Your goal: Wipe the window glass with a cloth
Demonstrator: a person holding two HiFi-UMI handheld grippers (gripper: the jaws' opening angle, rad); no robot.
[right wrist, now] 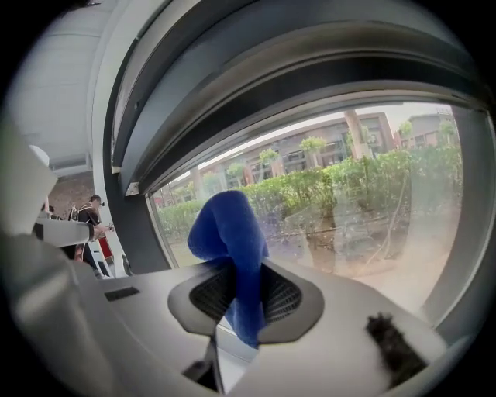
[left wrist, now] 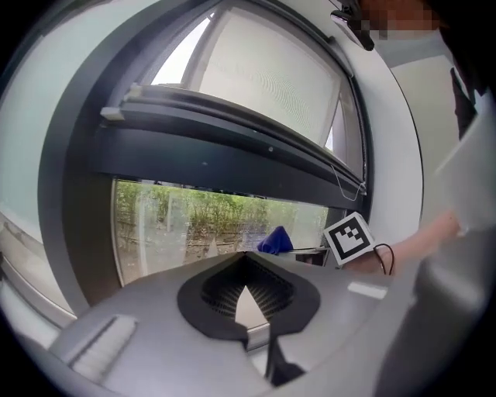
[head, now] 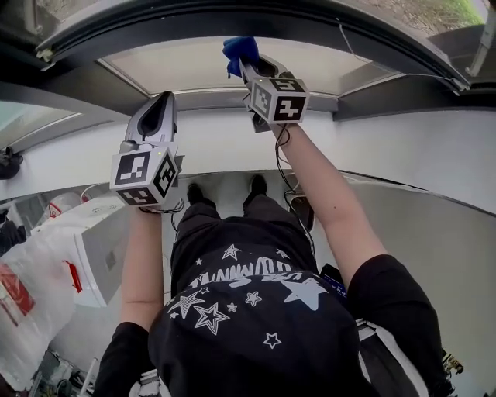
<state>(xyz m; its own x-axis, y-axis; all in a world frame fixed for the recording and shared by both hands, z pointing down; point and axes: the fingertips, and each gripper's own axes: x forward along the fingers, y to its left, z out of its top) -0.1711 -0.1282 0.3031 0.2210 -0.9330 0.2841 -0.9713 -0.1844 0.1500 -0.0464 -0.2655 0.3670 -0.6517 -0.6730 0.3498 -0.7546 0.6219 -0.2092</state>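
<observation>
The blue cloth [head: 239, 51] is pinched in my right gripper [head: 246, 68], which is raised against the lower part of the window glass [head: 194, 66]. In the right gripper view the cloth [right wrist: 232, 256] stands up between the shut jaws, close to the dusty glass [right wrist: 364, 201]; I cannot tell whether it touches. My left gripper [head: 160, 105] hangs lower and to the left, in front of the white sill, shut with nothing in it. From the left gripper view I see the cloth [left wrist: 275, 241] and the right gripper's marker cube [left wrist: 346, 237] in front of the glass [left wrist: 178, 221].
A dark window frame [head: 232, 23] runs above the glass, a white sill wall [head: 403, 155] below it. A white boxy appliance [head: 93, 248] and plastic bags [head: 23, 295] stand at my left. A black cable [head: 288, 182] hangs from the right gripper.
</observation>
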